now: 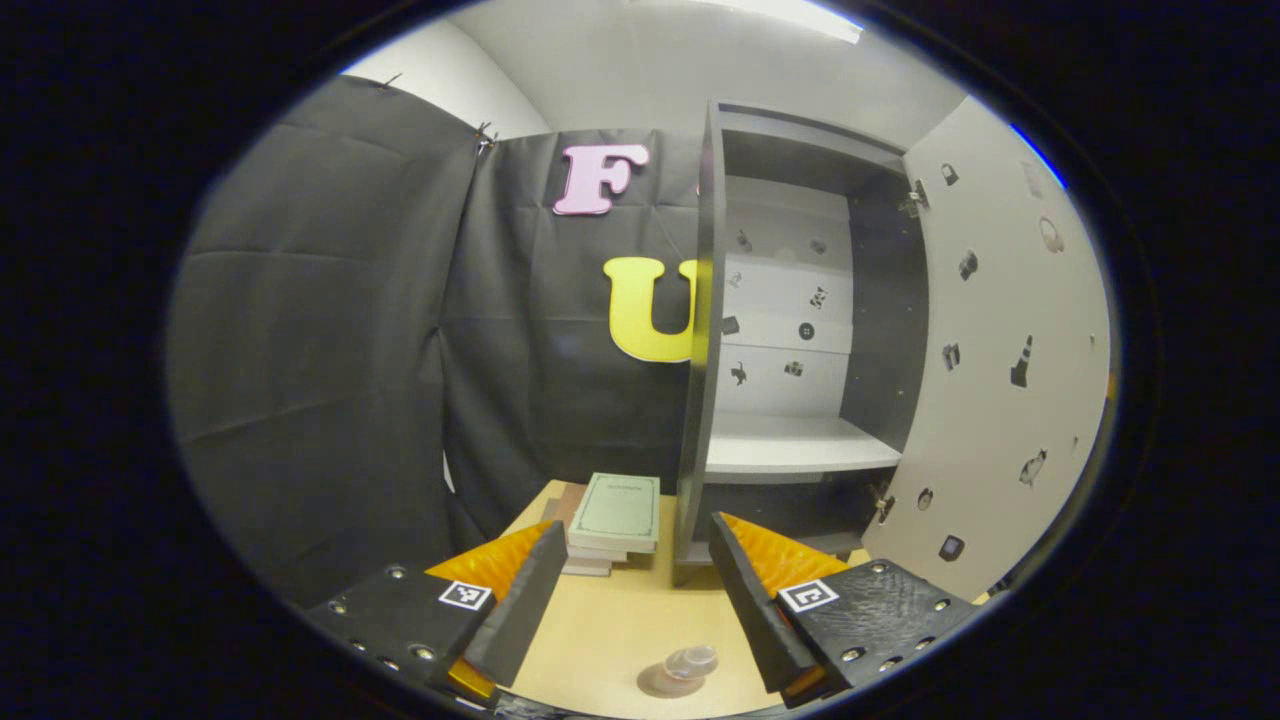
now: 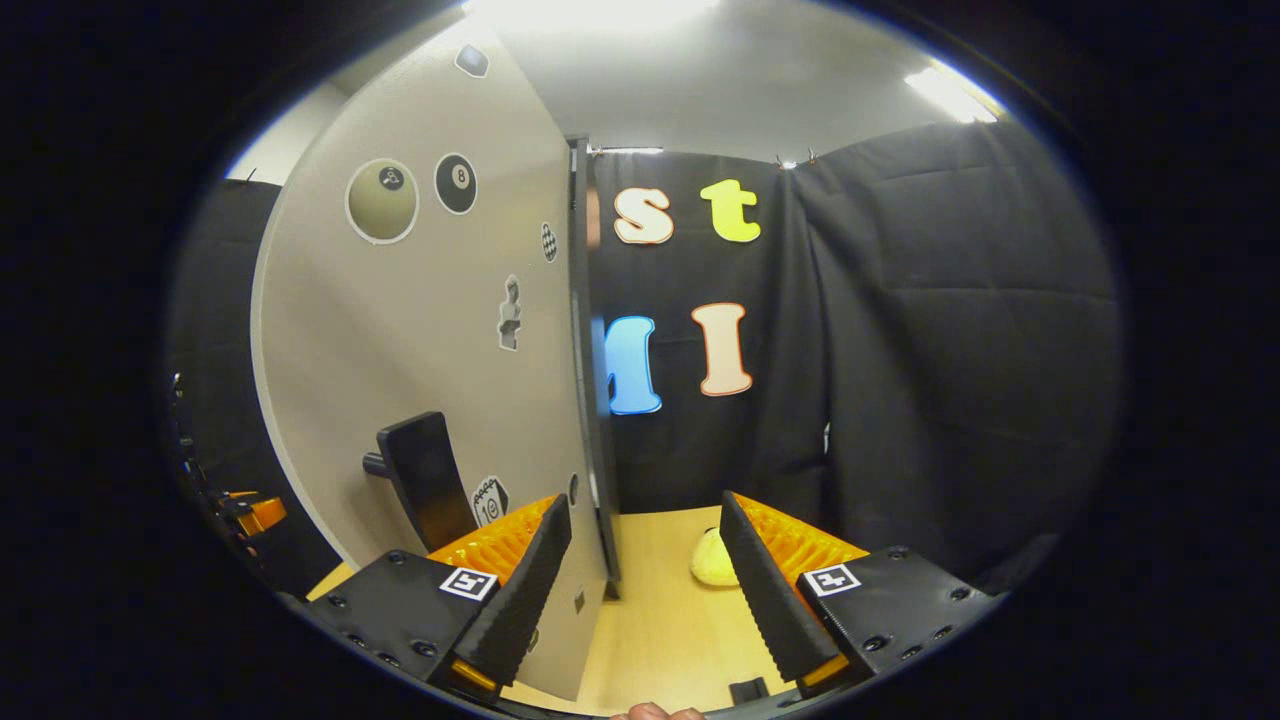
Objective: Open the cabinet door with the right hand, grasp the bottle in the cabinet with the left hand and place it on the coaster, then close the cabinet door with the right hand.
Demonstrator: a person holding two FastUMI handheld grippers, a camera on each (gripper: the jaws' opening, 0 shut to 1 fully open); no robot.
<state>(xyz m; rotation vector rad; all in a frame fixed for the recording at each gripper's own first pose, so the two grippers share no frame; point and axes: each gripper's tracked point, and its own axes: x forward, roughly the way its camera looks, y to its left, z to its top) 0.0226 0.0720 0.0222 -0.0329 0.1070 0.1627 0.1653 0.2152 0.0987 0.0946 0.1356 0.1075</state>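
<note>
Left hand-held gripper (image 1: 630, 600): fingers apart, nothing between them, hovering above the tabletop (image 1: 610, 625). Just below and between its fingers, a small clear round piece (image 1: 685, 665) sits on the tabletop; could be the coaster or the bottle's top seen from above, cannot tell which. Ahead, slightly left: stack of books (image 1: 612, 522). Ahead right: cabinet (image 1: 800, 330), door (image 1: 1000, 350) swung wide open to the right. Middle shelf (image 1: 795, 445) looks bare, no bottle visible inside from this angle.

Right hand-held gripper (image 2: 640, 590): fingers apart, gripping nothing. The door's free edge (image 2: 590, 400) stands just ahead of its left finger, door face with a dark handle (image 2: 420, 490) off to the left. Yellow soft-looking object (image 2: 712, 560) ahead on the tabletop between the fingers.

Judgement: door step done, closing not yet. If the clear piece is the bottle, expect light, rigid, smooth plastic or glass, slippery; take it at mid-body with both pads square on the sides, not the cap. For the door: stiff panel, push on the face near the handle.
</note>
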